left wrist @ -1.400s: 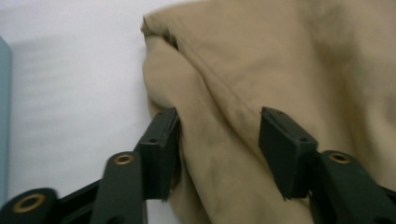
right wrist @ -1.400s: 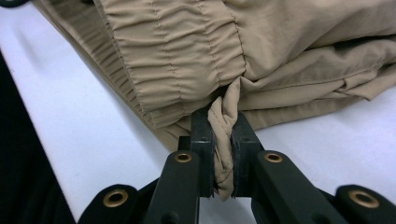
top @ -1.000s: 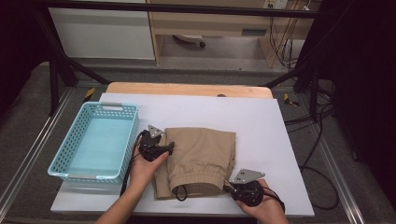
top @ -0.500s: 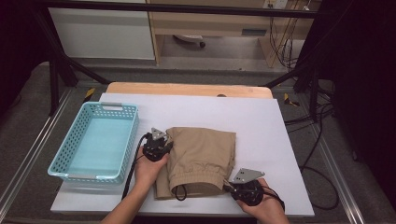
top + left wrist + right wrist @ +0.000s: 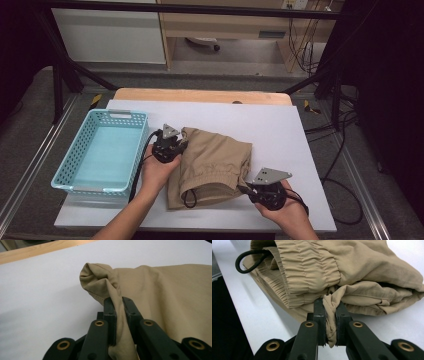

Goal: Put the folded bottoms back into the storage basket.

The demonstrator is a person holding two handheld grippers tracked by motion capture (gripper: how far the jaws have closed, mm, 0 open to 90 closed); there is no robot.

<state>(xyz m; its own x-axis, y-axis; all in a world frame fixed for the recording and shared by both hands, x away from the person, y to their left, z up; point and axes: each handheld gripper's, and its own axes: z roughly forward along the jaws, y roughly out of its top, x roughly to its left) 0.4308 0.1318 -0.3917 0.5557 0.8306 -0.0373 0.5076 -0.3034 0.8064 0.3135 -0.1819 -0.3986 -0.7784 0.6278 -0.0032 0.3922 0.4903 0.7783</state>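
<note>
Leftmost, one light-blue plastic basket [image 5: 100,155], sitting on the left of the white bench [image 5: 280,125], apparently ready to receive the folded garment. Just right of it, left tool [image 5: 180,146] held by the left hand [image 5: 157,172], jaws just closed and now pinching a bunched corner of fabric [image 5: 100,280] at the far left corner of the khaki shorts [image 5: 215,165]. Folded once, one pair only, lying mid-bench between the two tools, elastic waistband [image 5: 312,267] and one black drawstring loop [image 5: 249,261] toward the near edge. Farther right and nearer, right tool [image 5: 247,190] in the right hand [image 5: 285,210], jaws pressed together on a gathered fold of cloth at the near right corner. Opposite corners gripped, probably so as to lift the bundle evenly without unfolding it. Counted: two tools, two hands, one basket, one pair of shorts.
</note>
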